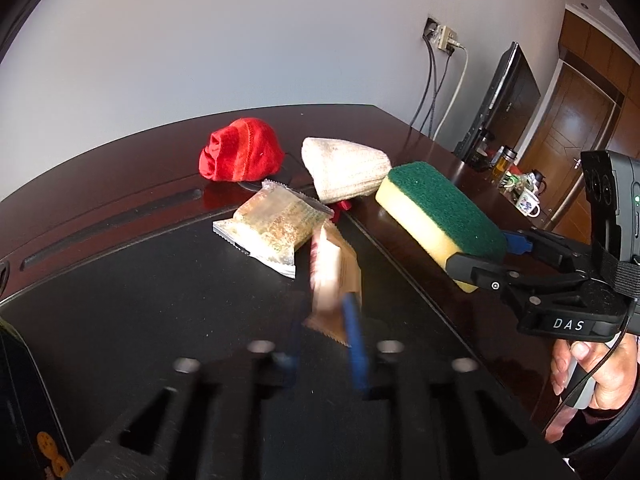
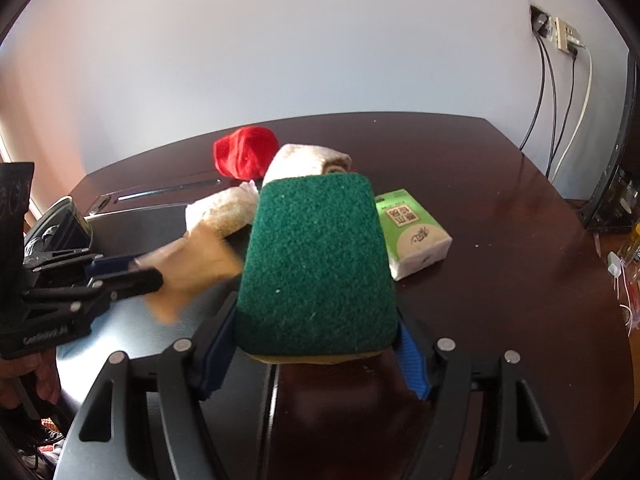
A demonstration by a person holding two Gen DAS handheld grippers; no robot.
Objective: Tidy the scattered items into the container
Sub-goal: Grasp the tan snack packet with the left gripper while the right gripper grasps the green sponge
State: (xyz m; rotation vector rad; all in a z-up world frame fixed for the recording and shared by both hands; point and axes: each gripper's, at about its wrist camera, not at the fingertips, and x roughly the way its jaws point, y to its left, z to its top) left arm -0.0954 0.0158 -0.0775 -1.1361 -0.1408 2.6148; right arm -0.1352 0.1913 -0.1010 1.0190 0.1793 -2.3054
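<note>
right gripper (image 2: pixel 316 356) grasping sponge (image 2: pixel 316 256); left gripper (image 1: pixel 324 340) pinching brown packet (image 1: pixel 334 280) by one edge, lower centre; may slip.

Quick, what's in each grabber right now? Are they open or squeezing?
Left gripper: shut on the brown snack packet, which looks blurry.
Right gripper: shut on the green and yellow sponge.

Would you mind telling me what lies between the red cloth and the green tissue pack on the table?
In the right wrist view, the beige rolled cloth lies between the red cloth and the green tissue pack.
</note>
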